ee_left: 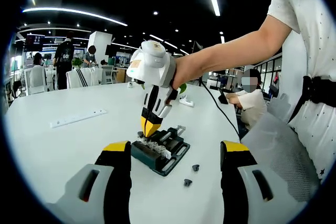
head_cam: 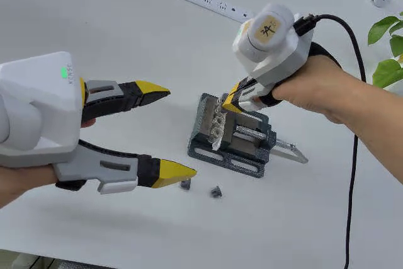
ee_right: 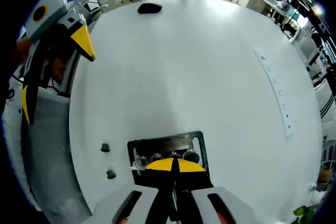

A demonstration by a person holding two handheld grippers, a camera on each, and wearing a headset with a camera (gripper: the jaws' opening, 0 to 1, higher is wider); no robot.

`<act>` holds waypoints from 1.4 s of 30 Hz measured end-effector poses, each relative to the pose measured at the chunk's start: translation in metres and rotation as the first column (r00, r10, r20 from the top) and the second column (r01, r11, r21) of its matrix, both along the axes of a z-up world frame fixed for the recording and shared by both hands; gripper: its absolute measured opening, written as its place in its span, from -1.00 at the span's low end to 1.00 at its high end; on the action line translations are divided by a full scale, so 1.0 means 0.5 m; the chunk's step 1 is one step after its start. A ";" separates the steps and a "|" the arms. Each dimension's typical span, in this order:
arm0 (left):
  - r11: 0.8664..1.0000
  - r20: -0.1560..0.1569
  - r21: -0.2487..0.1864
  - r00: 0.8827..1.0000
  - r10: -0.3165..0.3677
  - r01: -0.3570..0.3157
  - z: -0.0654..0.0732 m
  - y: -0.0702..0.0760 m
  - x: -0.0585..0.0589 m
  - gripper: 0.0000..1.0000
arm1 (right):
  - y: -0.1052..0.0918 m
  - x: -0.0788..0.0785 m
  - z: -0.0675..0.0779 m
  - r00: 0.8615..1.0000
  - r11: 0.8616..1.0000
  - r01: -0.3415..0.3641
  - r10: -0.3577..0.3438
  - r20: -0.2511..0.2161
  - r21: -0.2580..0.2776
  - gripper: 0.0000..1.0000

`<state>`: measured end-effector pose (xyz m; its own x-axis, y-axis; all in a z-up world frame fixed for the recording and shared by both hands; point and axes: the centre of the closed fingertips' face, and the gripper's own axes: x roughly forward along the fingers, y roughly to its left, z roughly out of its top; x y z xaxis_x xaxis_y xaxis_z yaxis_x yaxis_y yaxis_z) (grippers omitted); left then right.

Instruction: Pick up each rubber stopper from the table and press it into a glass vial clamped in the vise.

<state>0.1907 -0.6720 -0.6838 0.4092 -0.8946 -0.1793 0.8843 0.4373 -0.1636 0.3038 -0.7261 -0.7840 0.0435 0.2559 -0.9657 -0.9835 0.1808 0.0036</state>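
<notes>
Round label (head_cam: 269,28) on right claw (head_cam: 228,106): handwritten characters, not legible. Right hand angled down, claw tips pinched together over the glass vials (head_cam: 218,124) in the vise (head_cam: 227,159); vial count unclear. Left claw (head_cam: 182,131) level, spread wide, empty. Two rubber stoppers (head_cam: 186,184) on the surface (head_cam: 126,42) just beside the vise.

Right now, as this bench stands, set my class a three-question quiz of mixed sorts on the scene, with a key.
1. True or false: the jaws of the left gripper stand open.
2. How many loose dark rubber stoppers lie on the white table beside the dark grey metal vise?
3. The right gripper is poised over: A) a loose stopper on the table; B) the glass vials in the vise; C) bare table.
Key: 1 true; 2 two; 3 B.
</notes>
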 end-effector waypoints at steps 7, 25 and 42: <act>1.000 0.000 -0.001 1.000 0.000 0.000 0.000 -0.001 0.001 0.36 | -0.001 0.007 0.008 1.000 0.999 0.023 -0.023 -0.007 0.027 -1.00; 1.000 0.001 0.011 1.000 -0.012 0.012 -0.001 0.001 -0.004 0.36 | -0.019 0.030 0.054 0.994 0.991 0.104 -0.105 0.004 0.090 -0.97; 1.000 0.004 0.016 1.000 -0.017 0.017 0.007 -0.005 -0.012 0.36 | -0.007 0.028 0.062 0.995 0.988 0.098 -0.100 0.010 0.119 -0.92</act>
<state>0.1849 -0.6744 -0.6804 0.3944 -0.8987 -0.1920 0.8924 0.4244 -0.1534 0.3180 -0.7298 -0.7528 0.0891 0.3617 -0.9280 -0.9610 0.2763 0.0154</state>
